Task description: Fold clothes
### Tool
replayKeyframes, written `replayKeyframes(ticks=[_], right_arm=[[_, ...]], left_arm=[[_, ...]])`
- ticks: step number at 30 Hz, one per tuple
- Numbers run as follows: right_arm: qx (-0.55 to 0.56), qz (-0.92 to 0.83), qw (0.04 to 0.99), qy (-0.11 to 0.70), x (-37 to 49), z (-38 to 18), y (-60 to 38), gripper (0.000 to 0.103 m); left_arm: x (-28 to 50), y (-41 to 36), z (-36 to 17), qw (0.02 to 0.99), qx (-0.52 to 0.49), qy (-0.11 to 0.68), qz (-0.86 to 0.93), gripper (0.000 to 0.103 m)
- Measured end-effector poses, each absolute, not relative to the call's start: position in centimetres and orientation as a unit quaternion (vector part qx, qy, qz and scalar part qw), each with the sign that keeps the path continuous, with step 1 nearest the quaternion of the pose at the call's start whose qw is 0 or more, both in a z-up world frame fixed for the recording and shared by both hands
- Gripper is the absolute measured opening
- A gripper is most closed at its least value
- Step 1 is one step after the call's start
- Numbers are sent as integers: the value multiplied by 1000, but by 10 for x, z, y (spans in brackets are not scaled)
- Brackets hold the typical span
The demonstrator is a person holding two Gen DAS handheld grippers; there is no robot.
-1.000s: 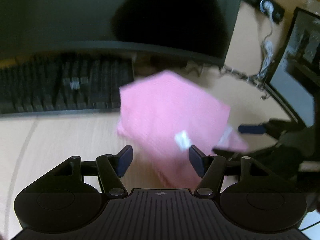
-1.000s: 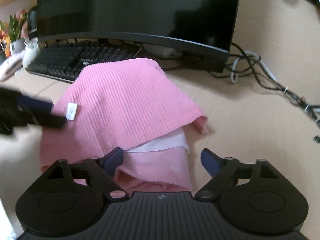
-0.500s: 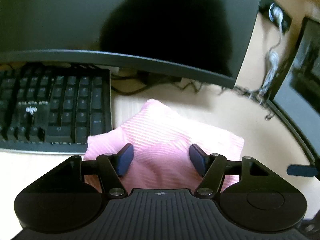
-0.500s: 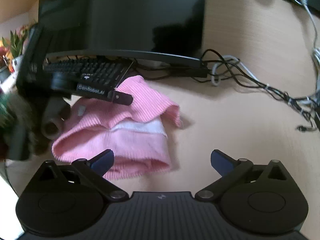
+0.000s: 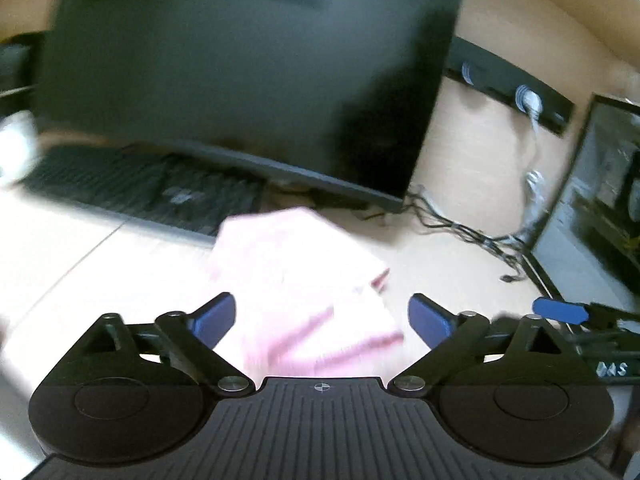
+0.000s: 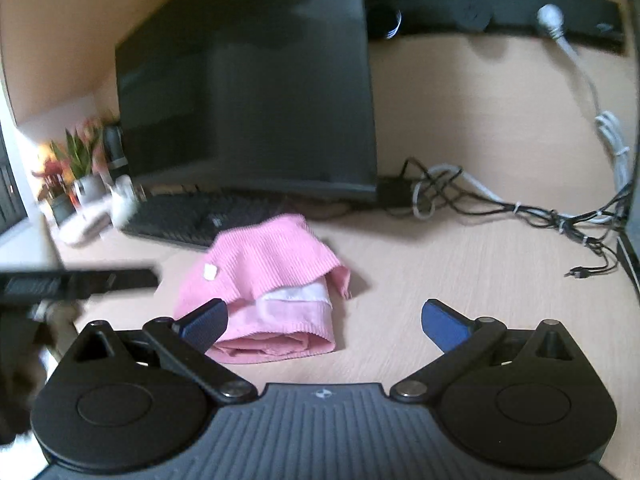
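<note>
A folded pink ribbed garment [image 6: 272, 284] lies on the wooden desk [image 6: 460, 280] in front of the keyboard, with a white inner layer showing at its right edge and a small white tag on top. In the blurred left wrist view the same pink garment [image 5: 304, 292] sits just beyond my left gripper [image 5: 322, 316], which is open and holds nothing. My right gripper [image 6: 324, 320] is open too, pulled back from the cloth, with its left fingertip [image 6: 204, 320] over the garment's near left corner. The left gripper's fingers [image 6: 104, 278] show as a dark blurred bar left of the cloth.
A dark monitor [image 6: 256, 88] and black keyboard [image 6: 200, 220] stand right behind the garment. Tangled cables [image 6: 500, 204] run along the desk to the right, and a second screen [image 5: 592, 200] stands at the far right. Potted flowers [image 6: 76, 160] and white items sit at the back left.
Both grippers have pulled back and risen from the garment, which now lies folded on the desk. The left gripper has moved off the cloth toward the left and opened wider.
</note>
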State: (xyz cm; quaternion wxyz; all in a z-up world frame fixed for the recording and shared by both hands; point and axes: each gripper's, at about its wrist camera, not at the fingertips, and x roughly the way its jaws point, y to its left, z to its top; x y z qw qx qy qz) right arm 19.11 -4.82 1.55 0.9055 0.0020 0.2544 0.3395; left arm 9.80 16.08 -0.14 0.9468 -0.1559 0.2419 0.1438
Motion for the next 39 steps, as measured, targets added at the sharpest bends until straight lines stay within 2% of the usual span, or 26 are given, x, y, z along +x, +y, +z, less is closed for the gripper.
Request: replayKeyframes(ticks=[5,11,17,39], right_arm=[[-10,333,911,243,163,-7,-66,103],[-24,347,918,192,157,19,-72,103],[-42,355,909,215,155,9,-76,103],[-59,364,901,230,149,7,-86,103]], left_arm=[[55,98,-14,938,-117,218,244,103],[48,77,17,943,-85,166,274,103],[57,63,-3,937,-99,223,251,103],[40,49,-6,925,-121,235,273,103]])
